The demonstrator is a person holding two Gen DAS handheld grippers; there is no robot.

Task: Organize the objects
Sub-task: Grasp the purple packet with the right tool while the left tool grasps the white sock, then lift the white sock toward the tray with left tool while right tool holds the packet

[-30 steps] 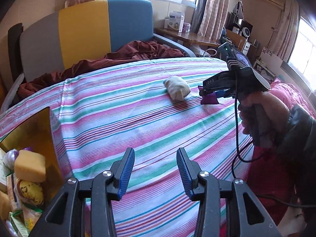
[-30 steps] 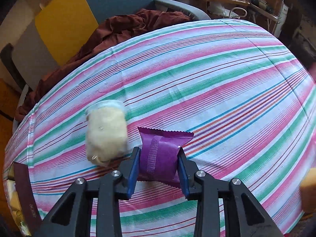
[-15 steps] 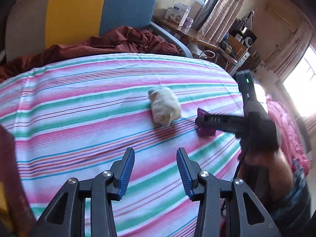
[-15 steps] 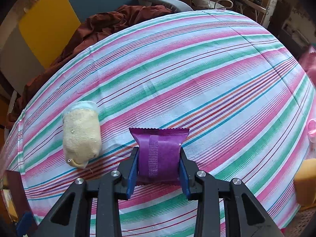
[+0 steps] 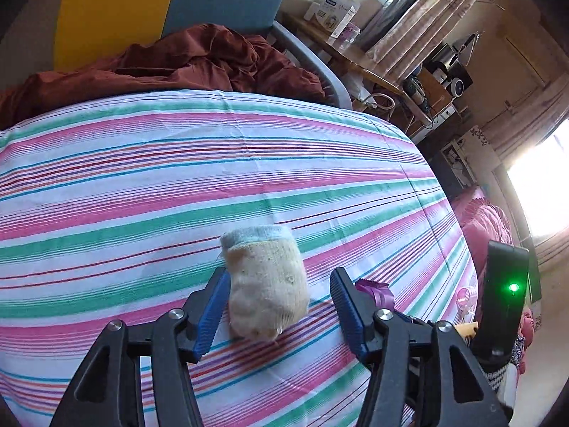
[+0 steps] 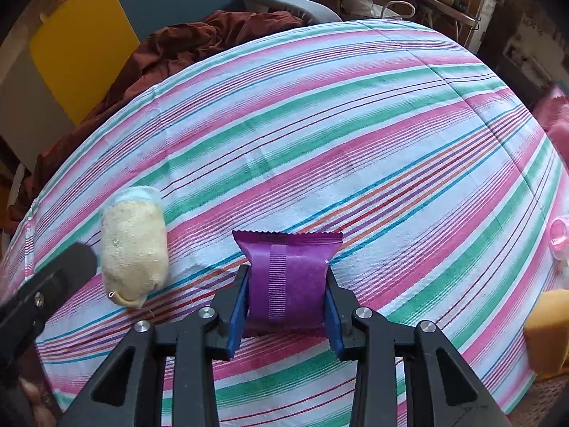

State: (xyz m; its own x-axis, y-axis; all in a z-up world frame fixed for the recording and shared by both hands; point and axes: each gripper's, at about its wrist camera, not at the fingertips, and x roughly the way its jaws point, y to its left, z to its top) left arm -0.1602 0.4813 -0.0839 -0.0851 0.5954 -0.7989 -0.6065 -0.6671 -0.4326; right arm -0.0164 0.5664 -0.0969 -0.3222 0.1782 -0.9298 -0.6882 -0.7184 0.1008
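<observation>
A rolled cream sock (image 5: 266, 284) with a pale blue cuff lies on the striped table cloth (image 5: 177, 185). My left gripper (image 5: 279, 307) is open, its blue pads on either side of the sock, the left pad touching it. The sock also shows in the right wrist view (image 6: 133, 249), left of my right gripper (image 6: 286, 299), which is shut on a purple snack packet (image 6: 286, 277) held just above the cloth. The packet's edge peeks out behind the left gripper's right finger (image 5: 377, 290).
A yellow, blue and grey armchair (image 5: 177, 10) with a maroon blanket (image 5: 199, 60) stands behind the table. A yellow sponge (image 6: 549, 331) and a small pink object (image 6: 560, 236) sit at the table's right edge. A cluttered desk (image 5: 355, 64) is beyond.
My left gripper has swung right and moved forward until its open fingers straddle the sock. My right gripper has stayed shut on the purple packet, drifting slightly right of the sock.
</observation>
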